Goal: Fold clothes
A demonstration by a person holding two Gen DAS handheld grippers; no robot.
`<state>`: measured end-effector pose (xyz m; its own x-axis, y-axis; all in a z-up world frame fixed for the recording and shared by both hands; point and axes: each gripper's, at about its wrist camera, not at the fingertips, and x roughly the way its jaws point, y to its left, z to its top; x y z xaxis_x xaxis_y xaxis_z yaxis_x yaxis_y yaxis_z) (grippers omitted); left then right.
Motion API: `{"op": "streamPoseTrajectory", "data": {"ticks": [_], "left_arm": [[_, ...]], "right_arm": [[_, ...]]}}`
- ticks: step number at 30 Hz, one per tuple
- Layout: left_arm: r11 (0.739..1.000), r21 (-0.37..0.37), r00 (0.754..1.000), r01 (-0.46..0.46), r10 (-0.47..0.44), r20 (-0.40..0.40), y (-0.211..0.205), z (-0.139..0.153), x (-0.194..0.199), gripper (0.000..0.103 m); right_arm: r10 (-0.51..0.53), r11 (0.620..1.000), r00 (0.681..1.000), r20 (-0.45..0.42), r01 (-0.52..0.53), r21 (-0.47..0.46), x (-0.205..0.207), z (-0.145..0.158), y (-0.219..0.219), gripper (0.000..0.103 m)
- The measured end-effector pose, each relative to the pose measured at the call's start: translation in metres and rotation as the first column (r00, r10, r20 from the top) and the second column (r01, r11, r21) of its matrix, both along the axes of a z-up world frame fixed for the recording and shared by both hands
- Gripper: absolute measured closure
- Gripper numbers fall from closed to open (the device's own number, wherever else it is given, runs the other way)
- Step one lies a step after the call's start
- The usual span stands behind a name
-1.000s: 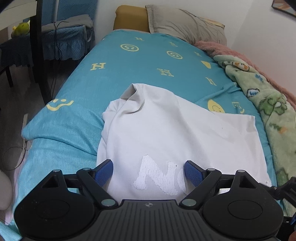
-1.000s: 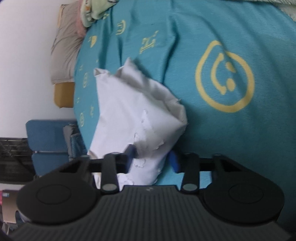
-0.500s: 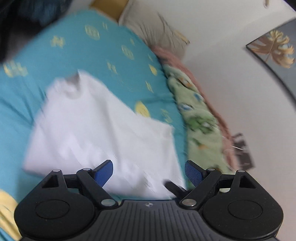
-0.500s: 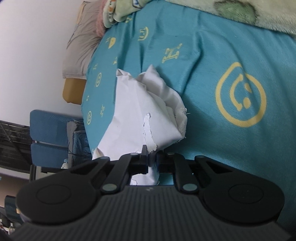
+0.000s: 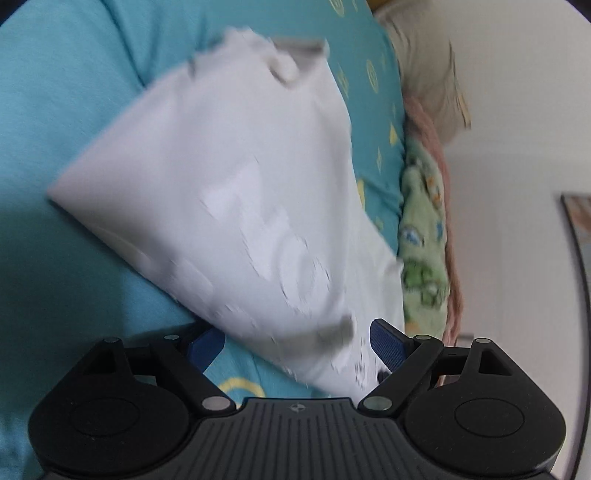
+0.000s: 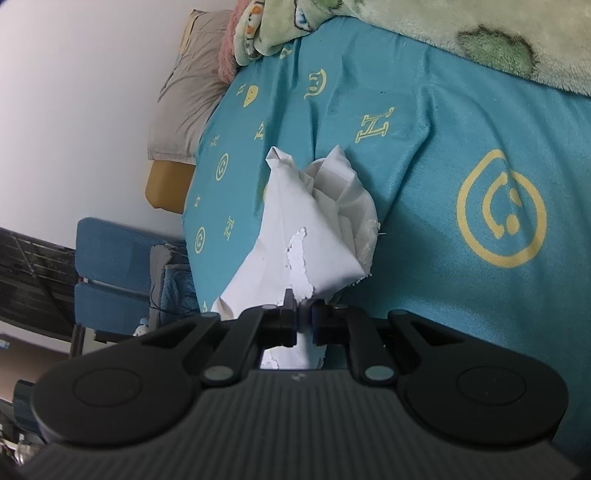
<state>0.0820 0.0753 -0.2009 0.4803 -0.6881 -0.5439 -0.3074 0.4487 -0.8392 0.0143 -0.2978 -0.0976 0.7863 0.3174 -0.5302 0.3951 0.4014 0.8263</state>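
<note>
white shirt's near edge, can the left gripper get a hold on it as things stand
Probably yes: the left gripper is open with the white shirt hem already between its fingers and nothing blocking. The right gripper is shut on another part.

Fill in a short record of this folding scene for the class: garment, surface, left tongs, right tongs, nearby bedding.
garment: white T-shirt, bunched, white print on it
surface: teal bedsheet with yellow smileys and letters
left tongs: open, shirt edge lies between the pads, not pinched
right tongs: shut on the T-shirt
nearby bedding: green fleece blanket, grey pillow
</note>
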Motion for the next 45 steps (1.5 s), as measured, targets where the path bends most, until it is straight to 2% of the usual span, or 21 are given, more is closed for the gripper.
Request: {"op": "streamPoseTrajectory", "data": {"ticks": [2,4,8,12,15,17,19,21,24,26,30,32,34,37,40,45], "left_arm": [[0.999,0.044,1.000,-0.026,0.026,-0.003,0.008,0.003,0.001,0.029],[0.997,0.030,0.997,-0.073,0.074,-0.008,0.015,0.002,0.000,0.033],[0.991,0.017,0.991,-0.131,0.131,0.005,0.023,0.004,0.000,0.059],[0.989,0.037,0.989,-0.142,0.140,0.056,0.022,0.012,0.001,0.073],[0.989,0.030,0.985,-0.148,0.144,0.095,0.027,0.016,-0.001,0.082],[0.989,0.026,0.983,-0.146,0.142,0.115,0.027,0.020,-0.004,0.086],[0.990,0.024,0.982,-0.142,0.138,0.130,0.027,0.023,-0.008,0.087],[0.990,0.027,0.981,-0.138,0.133,0.144,0.028,0.027,-0.011,0.087],[0.990,0.023,0.980,-0.138,0.133,0.151,0.030,0.029,-0.015,0.088],[0.990,0.016,0.979,-0.142,0.138,0.151,0.030,0.030,-0.016,0.088],[0.989,0.011,0.977,-0.150,0.146,0.153,0.031,0.031,-0.018,0.088],[0.988,0.010,0.977,-0.152,0.148,0.155,0.032,0.031,-0.018,0.088],[0.988,0.012,0.976,-0.152,0.149,0.159,0.032,0.032,-0.017,0.088],[0.988,0.019,0.975,-0.151,0.146,0.166,0.031,0.035,-0.017,0.088],[0.988,0.027,0.973,-0.149,0.142,0.180,0.030,0.038,-0.018,0.088],[0.989,0.029,0.972,-0.142,0.134,0.196,0.029,0.057,-0.021,0.088]], "right_arm": [[-0.006,1.000,1.000,0.002,0.006,0.013,-0.001,-0.002,-0.001,0.093],[-0.011,1.000,1.000,-0.005,0.011,0.024,-0.001,-0.004,-0.002,0.093],[-0.023,0.998,0.999,-0.029,0.024,0.055,-0.002,-0.010,-0.004,0.093],[-0.010,0.996,0.999,-0.041,0.013,0.084,-0.002,-0.015,-0.003,0.091],[0.021,0.990,0.998,-0.062,-0.012,0.141,-0.001,-0.021,0.001,0.089],[0.056,0.982,0.995,-0.080,-0.040,0.186,0.000,-0.025,0.005,0.077],[0.095,0.967,0.993,-0.074,-0.075,0.243,0.001,-0.030,0.012,0.040],[0.151,0.946,0.987,-0.057,-0.127,0.297,0.004,-0.033,0.022,0.034],[0.221,0.916,0.975,-0.030,-0.197,0.350,0.010,-0.036,0.038,0.034],[0.231,0.904,0.973,-0.026,-0.205,0.374,0.016,-0.040,0.043,0.033],[0.105,0.941,0.992,-0.069,-0.077,0.328,0.016,-0.044,0.030,0.035],[0.029,0.959,0.995,-0.093,-0.001,0.285,0.014,-0.044,0.020,0.042],[-0.029,0.966,0.993,-0.113,0.057,0.251,0.011,-0.044,0.012,0.061],[-0.034,0.974,0.993,-0.112,0.058,0.218,0.012,-0.040,0.013,0.081],[-0.026,0.987,0.997,-0.069,0.037,0.158,0.011,-0.028,0.019,0.087],[-0.024,0.994,1.000,-0.004,0.024,0.105,-0.001,-0.008,0.016,0.088]]}}
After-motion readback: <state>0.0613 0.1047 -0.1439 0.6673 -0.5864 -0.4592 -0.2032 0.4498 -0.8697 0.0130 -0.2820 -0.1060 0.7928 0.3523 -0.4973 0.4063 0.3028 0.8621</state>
